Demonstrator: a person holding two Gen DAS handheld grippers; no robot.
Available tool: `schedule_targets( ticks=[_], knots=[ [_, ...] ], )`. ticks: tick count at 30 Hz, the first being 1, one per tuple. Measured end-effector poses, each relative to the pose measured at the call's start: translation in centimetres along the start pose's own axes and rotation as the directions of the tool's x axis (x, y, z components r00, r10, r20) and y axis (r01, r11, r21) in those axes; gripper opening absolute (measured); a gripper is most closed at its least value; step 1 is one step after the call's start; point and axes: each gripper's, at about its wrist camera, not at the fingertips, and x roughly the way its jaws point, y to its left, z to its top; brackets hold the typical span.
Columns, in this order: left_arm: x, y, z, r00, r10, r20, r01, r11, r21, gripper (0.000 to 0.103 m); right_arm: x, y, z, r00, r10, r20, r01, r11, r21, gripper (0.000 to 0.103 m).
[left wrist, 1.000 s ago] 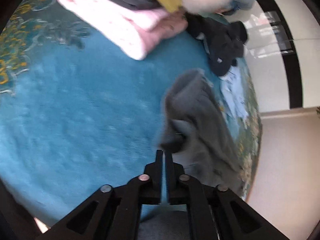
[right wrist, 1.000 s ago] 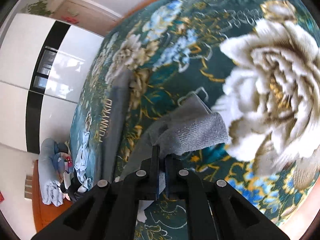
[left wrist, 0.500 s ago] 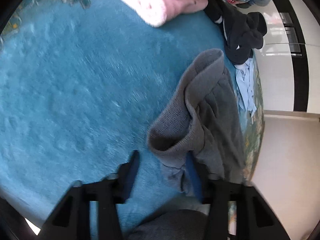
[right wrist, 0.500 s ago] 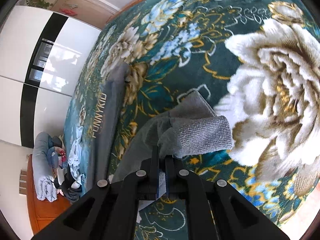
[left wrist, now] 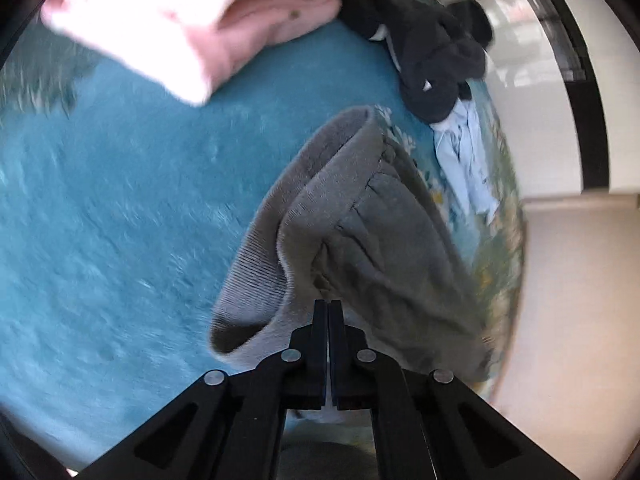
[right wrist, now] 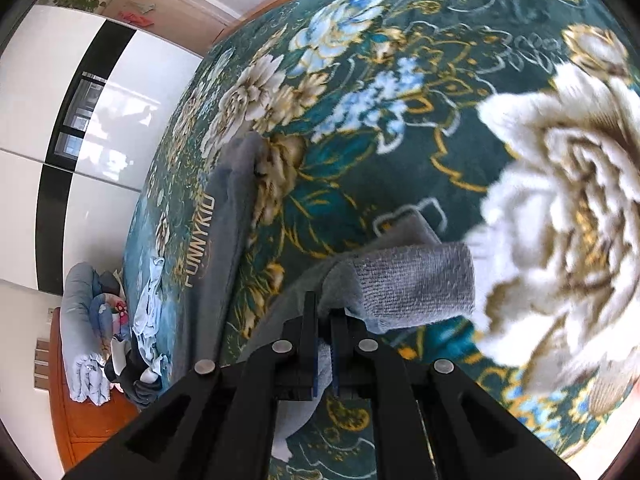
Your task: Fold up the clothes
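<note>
Grey sweatpants [left wrist: 360, 236] with a ribbed waistband lie on the teal floral blanket [left wrist: 120, 208]. My left gripper [left wrist: 328, 308] is shut on the waistband edge. In the right wrist view the same grey sweatpants [right wrist: 224, 216] stretch away with "FUNNYKID" printed on a leg, and a ribbed cuff [right wrist: 416, 280] is folded over near me. My right gripper [right wrist: 322, 308] is shut on the fabric beside that cuff.
A folded pink garment [left wrist: 192, 36] tops a stack at the far left. A dark garment [left wrist: 436, 60] and a light blue one [left wrist: 464, 160] lie beyond the sweatpants. The bed edge and white wardrobe [right wrist: 80, 92] are to the side.
My left gripper was shut, opened half a second ago, and has shut again on the waistband. The right gripper stayed shut on the cuff end and shifted slightly.
</note>
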Motion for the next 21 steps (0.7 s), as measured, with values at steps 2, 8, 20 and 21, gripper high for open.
schedule_targets(
  ticks=[2,8,20,21],
  knots=[
    [-0.4,0.2,-0.6,1.0,0.02,0.014,-0.021,0.999,0.041,0.02,0.1,0.6,0.2,1.0,-0.015,0.002,0.015,0.999,-0.038,0.005],
    [0.7,5.2,-2.6,0.998,0.038,-0.053,-0.041,0.997,-0.065,0.059,1.5,-0.6,-0.6,0.999,-0.04,-0.02,0.039,0.999,-0.009,0.005],
    [0.5,1.3,0.2,1.0,-0.022,0.022,0.022,1.0,-0.019,0.013,1.7,-0.3,-0.1,0.998,-0.051,-0.036,0.05,0.999,-0.012,0.006],
    [0.8,0.4,1.2,1.0,-0.022,0.022,0.022,1.0,-0.012,0.013,1.8,-0.2,0.1,0.998,-0.052,-0.036,0.051,0.999,-0.012,0.006]
  ],
)
